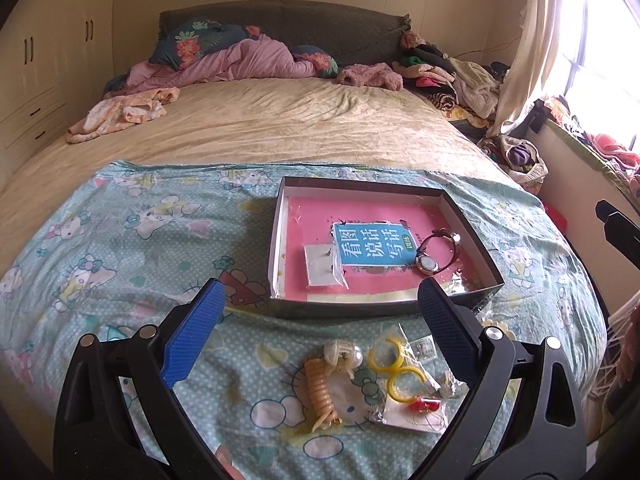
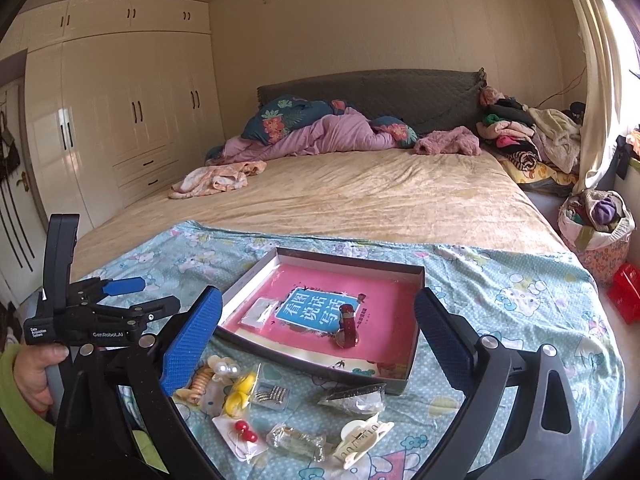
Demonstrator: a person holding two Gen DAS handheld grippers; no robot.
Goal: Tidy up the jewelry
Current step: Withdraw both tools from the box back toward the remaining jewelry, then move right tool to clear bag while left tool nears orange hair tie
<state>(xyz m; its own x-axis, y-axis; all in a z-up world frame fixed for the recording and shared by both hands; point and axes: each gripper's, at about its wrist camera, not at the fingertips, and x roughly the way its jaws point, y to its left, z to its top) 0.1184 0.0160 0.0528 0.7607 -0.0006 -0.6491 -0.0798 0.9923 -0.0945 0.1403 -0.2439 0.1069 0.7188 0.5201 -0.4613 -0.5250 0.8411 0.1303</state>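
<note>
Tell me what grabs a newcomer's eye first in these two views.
The shallow dark box lies on the Hello Kitty cloth at the foot of the bed, with a bright pink book inside and a red-strapped watch lying on it. In front of the box sits a scatter of small pieces: yellow rings, a coiled band, a cream hair claw. Both grippers, left and right, are open and empty.

Your right gripper (image 1: 618, 236) shows only as a dark tip cut off by the right edge of the left wrist view. In the right wrist view, the small print on the pink book (image 2: 320, 312) inside the box (image 2: 414, 344) is too small to read. The contents of the clear packets (image 2: 354, 398) at the lower middle are too blurred to tell.
</note>
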